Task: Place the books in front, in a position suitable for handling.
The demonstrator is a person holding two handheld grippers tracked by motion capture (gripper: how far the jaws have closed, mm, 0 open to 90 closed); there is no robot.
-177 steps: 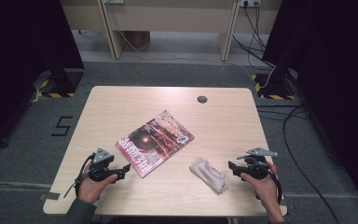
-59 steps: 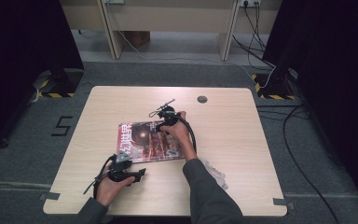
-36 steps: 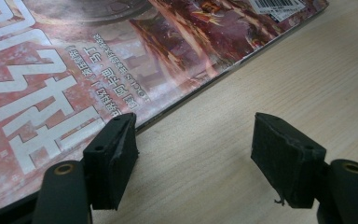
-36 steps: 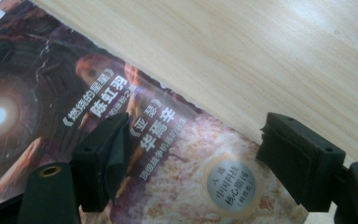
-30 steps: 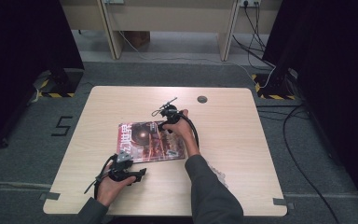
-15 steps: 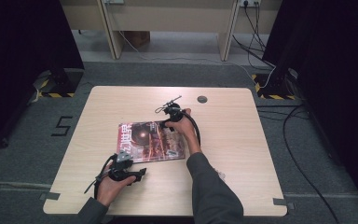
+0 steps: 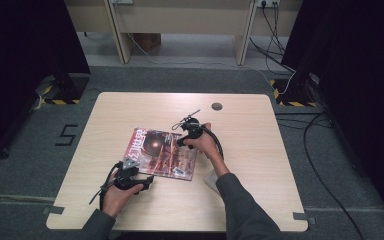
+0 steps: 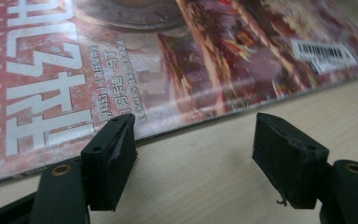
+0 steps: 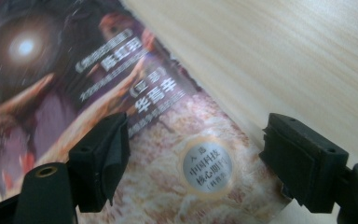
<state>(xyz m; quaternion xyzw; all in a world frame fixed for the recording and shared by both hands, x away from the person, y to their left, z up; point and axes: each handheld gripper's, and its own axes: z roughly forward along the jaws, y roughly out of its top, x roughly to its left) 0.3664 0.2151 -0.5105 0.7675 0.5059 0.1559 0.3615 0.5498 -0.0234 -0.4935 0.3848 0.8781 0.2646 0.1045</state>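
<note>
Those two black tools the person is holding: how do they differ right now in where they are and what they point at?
The left tool sits at the magazine's near edge, its jaws over bare table beside that edge. The right tool is reached farther out, its jaws straddling the magazine's far corner by a round silver sticker. The left forearm stays short; the right arm stretches across. Both tools are open and grip nothing.

The magazine (image 7: 161, 153) lies flat in the middle of the bench (image 7: 260, 150), the only broad thing in the way there. The left gripper (image 7: 147, 181) sits at its near edge, fingers (image 8: 109, 161) spread apart over bare wood. The right gripper (image 7: 179, 141) hangs over its far side, fingers (image 9: 303, 161) apart. A pale packet (image 7: 210, 178) lies just under the right forearm. The bench's far strip and both side margins are bare, save a small dark grommet (image 7: 216, 106).
</note>
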